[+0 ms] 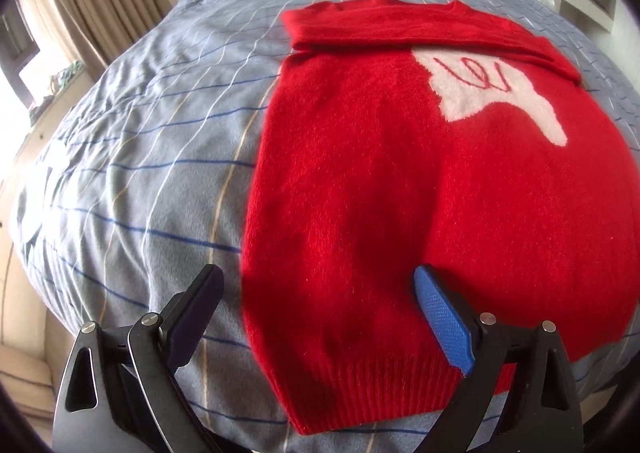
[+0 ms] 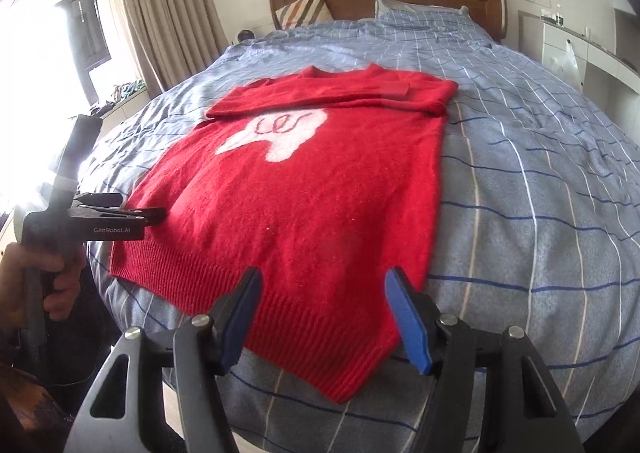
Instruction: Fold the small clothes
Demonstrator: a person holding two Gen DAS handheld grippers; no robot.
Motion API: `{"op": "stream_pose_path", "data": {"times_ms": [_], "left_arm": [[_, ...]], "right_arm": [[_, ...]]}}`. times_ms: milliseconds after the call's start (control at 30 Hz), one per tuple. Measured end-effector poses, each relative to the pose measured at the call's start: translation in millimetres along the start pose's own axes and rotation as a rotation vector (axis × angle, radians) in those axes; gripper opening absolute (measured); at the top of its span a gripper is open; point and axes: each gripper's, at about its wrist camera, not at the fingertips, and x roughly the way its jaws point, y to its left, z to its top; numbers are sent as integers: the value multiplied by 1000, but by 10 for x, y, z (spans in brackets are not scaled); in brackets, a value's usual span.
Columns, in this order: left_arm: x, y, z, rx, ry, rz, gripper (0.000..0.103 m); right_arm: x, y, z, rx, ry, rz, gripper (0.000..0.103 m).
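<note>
Red sweater (image 1: pixel 360 189) lies flat on the bed, its hem beneath both wide-open, empty hand-held grippers (image 1: pixel 320 293) (image 2: pixel 324 293).

Daylight enters from the window (image 2: pixel 48 53) at about 9 o'clock in both views and is the only evident source. In the right wrist view it blows out to white glare, washing over the upper part of the left tongs (image 2: pixel 154 215) and the curtain (image 2: pixel 168 13) edge. The bed (image 2: pixel 520 193) is evenly and brightly lit. The red sweater (image 1: pixel 400 193) shows saturated colour with slight softness in its nap. In the left wrist view a shadow lies on its hem at 6 o'clock, between the spread tongs (image 1: pixel 320 305). Both frames show strong fisheye bulge; the bed lines bow outward. Dark vignette rings the corners. Edge detail at 3 o'clock is soft.
</note>
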Motion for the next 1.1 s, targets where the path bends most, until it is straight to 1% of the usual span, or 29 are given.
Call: {"op": "stream_pose_path", "data": {"times_ms": [33,100,133,167,400,800,1100], "left_arm": [[12,18,-19,-19,-1,-3,98],[28,46,-53,-39,-8,-2,100],[31,46,-62,-39,-10,1,102],[35,47,-63,-38,-12,2,102],[84,47,-66,-46,-25,-8,103],[105,29,-105,-43,-32,-7,102],[114,48,-106,-48,-28,-19,102]], "right_arm": [[52,47,-12,-30,6,-7,64],[231,97,-60,-74,69,-62,64],[308,88,-89,-73,98,-77,64],[348,74,-116,-69,105,-86,64],[364,135,-175,-103,94,-138,66],[410,186,-238,-131,86,-163,72],[422,192,-248,-142,88,-165,73]]}}
